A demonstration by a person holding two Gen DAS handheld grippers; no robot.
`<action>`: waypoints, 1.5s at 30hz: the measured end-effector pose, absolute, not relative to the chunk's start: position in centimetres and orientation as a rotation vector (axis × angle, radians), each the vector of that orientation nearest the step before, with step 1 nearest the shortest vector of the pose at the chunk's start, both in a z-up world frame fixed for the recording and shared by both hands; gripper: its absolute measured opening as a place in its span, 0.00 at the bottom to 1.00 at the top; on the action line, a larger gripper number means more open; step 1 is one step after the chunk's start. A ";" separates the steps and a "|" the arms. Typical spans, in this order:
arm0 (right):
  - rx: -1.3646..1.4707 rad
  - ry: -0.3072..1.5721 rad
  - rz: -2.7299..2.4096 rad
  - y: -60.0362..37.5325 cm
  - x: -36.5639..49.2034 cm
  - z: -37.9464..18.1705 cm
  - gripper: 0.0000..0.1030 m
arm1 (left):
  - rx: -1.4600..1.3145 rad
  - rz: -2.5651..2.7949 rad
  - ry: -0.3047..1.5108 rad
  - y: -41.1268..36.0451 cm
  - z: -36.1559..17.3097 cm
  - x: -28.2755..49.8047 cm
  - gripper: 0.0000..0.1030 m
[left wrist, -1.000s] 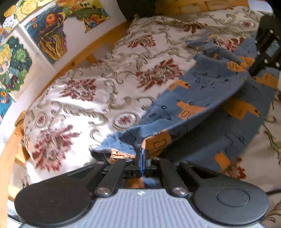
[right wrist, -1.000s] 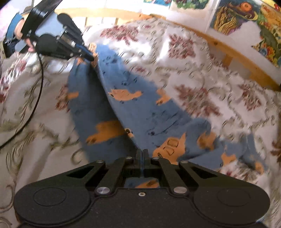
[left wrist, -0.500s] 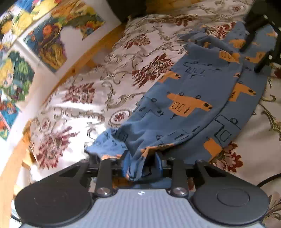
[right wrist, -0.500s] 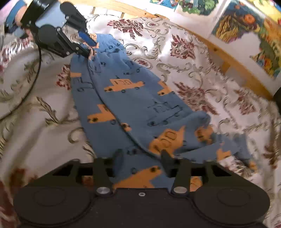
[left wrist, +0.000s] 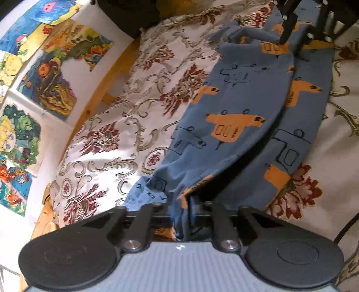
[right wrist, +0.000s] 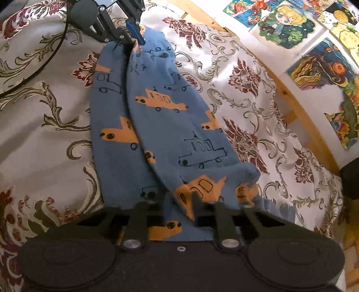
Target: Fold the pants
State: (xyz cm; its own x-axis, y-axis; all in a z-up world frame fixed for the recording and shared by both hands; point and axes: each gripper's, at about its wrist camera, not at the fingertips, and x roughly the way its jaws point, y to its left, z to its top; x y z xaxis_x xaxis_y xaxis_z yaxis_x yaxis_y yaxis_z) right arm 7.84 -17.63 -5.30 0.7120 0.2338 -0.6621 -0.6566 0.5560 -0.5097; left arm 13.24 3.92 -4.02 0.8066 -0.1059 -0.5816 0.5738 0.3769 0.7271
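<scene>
Blue pants (left wrist: 235, 125) printed with orange and outlined vehicles lie on the floral bedspread, one leg folded lengthwise over the other. My left gripper (left wrist: 179, 202) is open at one end, with loose fabric bunched between its fingers. From the right wrist view, the left gripper (right wrist: 129, 36) shows at the far end of the pants (right wrist: 170, 125), its blue pad beside the cloth. My right gripper (right wrist: 177, 202) is open at the other end, cloth lying slack between the fingers. The left wrist view shows the right gripper (left wrist: 300, 38) with its fingers spread over the fabric.
The floral bedspread (left wrist: 125, 125) covers the whole bed. A wooden bed rail (left wrist: 105, 89) runs along a white wall with coloured drawings (left wrist: 44, 89). A black cable (right wrist: 33, 71) trails over the cover near the left gripper. A dark object (left wrist: 125, 18) sits at the bed's far end.
Both grippers went from shut on the pants to open. The lifted leg has come down onto the other leg, and the pants now lie flatter on the bed.
</scene>
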 end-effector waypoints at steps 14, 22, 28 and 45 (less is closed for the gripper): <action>-0.764 0.571 0.628 -16.7 5.4 -2.5 0.00 | 1.265 -0.544 0.400 5.1 -2.2 12.3 0.02; -0.782 0.627 0.686 -15.5 3.4 -3.0 0.00 | 1.251 -0.555 0.447 6.5 -3.8 11.7 0.02; -0.771 0.653 0.704 -15.4 3.2 -3.3 0.00 | 1.240 -0.575 0.466 6.8 -4.0 11.4 0.02; -0.708 0.659 0.686 -16.5 3.0 -2.9 0.42 | 1.083 -0.581 0.600 6.9 -3.2 11.2 0.15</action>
State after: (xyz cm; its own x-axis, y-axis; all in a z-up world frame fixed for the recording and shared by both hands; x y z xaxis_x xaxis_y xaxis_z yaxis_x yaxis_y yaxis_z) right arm 3.00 -16.54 -2.94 0.5985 0.3291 -0.7304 -0.7431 0.5687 -0.3527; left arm 11.16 6.87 -3.19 0.7020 -0.1388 -0.6986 0.6937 0.3556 0.6264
